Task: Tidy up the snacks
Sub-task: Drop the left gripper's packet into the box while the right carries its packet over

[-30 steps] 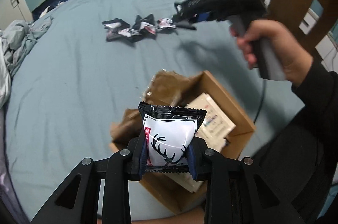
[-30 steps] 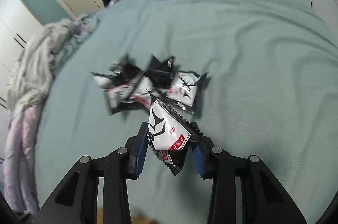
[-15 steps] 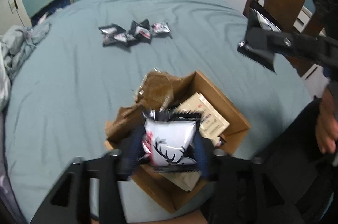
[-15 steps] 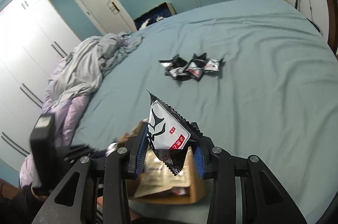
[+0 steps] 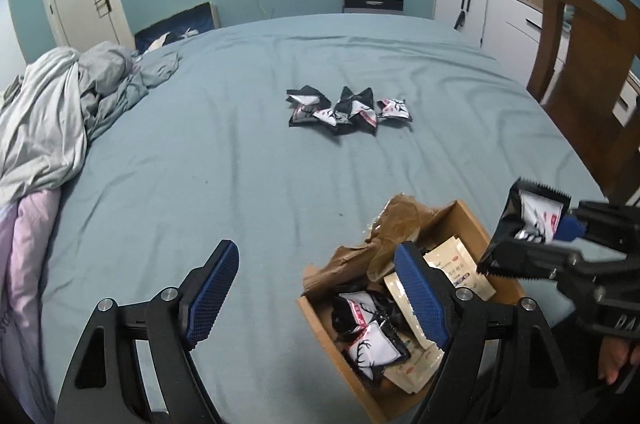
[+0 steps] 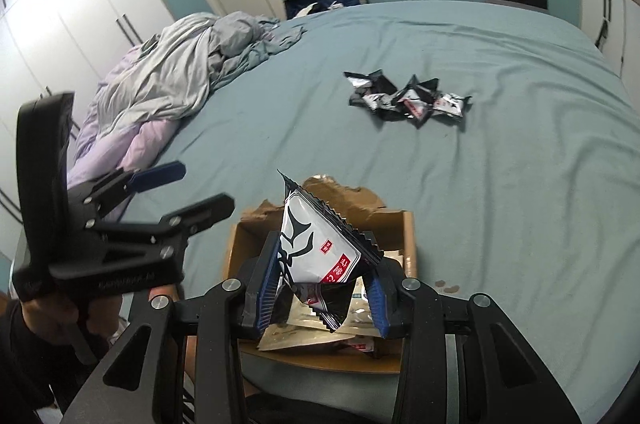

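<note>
left claw wide, empty | right claw grips snack packet (seemingly above box)

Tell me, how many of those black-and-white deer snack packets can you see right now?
About 8: one held in the right gripper, two in the cardboard box, roughly five in the pile on the bed. Overlaps may hide more.

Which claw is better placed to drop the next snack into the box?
Right. The right claw holds a snack packet directly above the cardboard box; the left claw is open and empty.
</note>
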`<state>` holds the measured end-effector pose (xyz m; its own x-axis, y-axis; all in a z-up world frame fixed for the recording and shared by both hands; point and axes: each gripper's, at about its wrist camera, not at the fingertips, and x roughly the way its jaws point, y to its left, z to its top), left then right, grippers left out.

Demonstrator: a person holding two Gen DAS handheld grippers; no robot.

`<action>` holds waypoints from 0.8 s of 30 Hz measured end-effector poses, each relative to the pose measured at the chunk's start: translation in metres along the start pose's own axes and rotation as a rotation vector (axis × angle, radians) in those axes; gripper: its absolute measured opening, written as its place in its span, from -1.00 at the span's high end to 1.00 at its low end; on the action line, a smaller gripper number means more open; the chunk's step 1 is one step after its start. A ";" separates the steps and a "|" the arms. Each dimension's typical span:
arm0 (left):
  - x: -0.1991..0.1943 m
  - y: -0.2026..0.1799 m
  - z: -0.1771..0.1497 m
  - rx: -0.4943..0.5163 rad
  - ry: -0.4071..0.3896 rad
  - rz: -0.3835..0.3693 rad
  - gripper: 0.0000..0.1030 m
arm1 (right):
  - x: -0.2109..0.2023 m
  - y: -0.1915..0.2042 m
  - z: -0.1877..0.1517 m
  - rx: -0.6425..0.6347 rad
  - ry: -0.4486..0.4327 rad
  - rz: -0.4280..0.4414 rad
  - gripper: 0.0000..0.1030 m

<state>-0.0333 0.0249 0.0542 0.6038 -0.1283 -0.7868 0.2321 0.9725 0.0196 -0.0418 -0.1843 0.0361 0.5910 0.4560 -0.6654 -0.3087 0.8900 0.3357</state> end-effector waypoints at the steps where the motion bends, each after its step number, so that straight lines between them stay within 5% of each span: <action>1: 0.001 0.001 0.001 -0.007 0.002 -0.007 -0.57 | 0.003 0.000 0.001 -0.010 0.008 -0.003 0.29; 10: 0.008 0.001 0.001 -0.015 0.023 -0.020 -0.57 | 0.002 0.013 -0.001 -0.049 -0.028 -0.011 0.23; 14: 0.013 -0.002 0.002 -0.011 0.035 -0.020 -0.58 | 0.009 0.004 0.000 0.022 -0.005 0.006 -0.55; 18: 0.017 -0.005 0.003 -0.007 0.041 -0.019 -0.57 | 0.007 -0.007 0.003 0.073 -0.028 0.000 -0.58; 24: 0.021 -0.006 0.007 -0.015 0.052 -0.029 -0.58 | -0.007 -0.009 0.002 0.032 -0.178 -0.124 -0.60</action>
<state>-0.0172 0.0155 0.0420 0.5568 -0.1466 -0.8176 0.2375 0.9713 -0.0125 -0.0411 -0.1949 0.0392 0.7464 0.3343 -0.5755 -0.2033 0.9379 0.2812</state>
